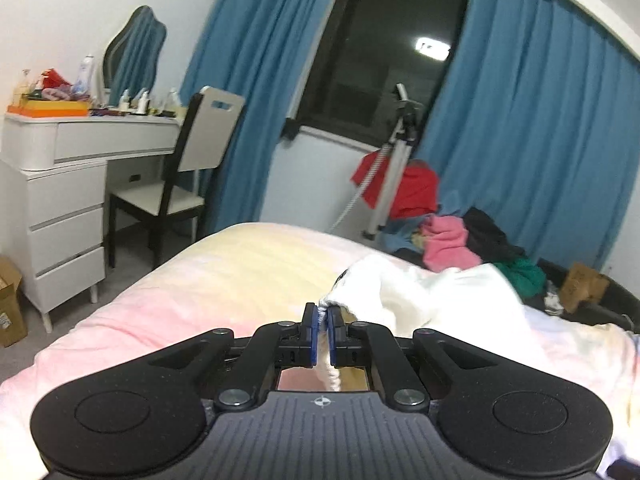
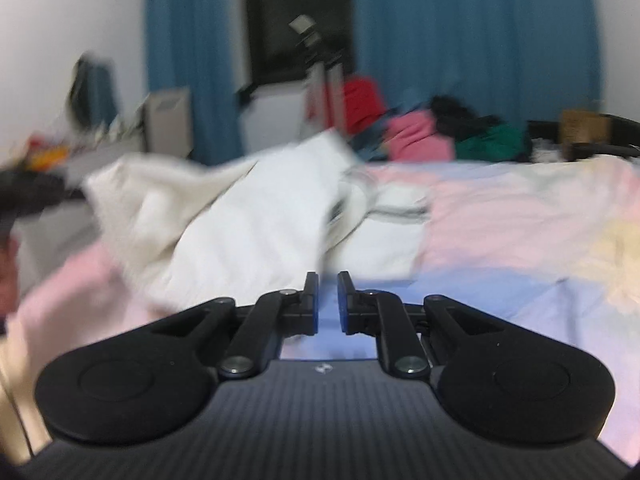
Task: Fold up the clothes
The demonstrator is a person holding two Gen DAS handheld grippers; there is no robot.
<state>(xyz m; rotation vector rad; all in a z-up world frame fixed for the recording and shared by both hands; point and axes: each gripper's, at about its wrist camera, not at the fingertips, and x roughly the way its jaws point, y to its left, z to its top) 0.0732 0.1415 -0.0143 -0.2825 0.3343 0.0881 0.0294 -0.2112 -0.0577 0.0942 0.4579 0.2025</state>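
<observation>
A white knitted garment (image 1: 436,300) lies crumpled on the bed, lifted at one edge. My left gripper (image 1: 323,316) is shut on that edge, and a strip of white cloth runs back between its blue pads. In the right wrist view the same garment (image 2: 248,216) is blurred and hangs raised to the left of centre, with part of it flat on the sheet. My right gripper (image 2: 328,284) is slightly open and empty, just right of the garment's lower edge and above the sheet.
The bed (image 1: 208,280) has a pastel pink, yellow and blue sheet. A pile of red, pink, black and green clothes (image 1: 460,236) lies at its far side by a tripod (image 1: 394,160). A white dresser (image 1: 64,184) and chair (image 1: 180,184) stand left.
</observation>
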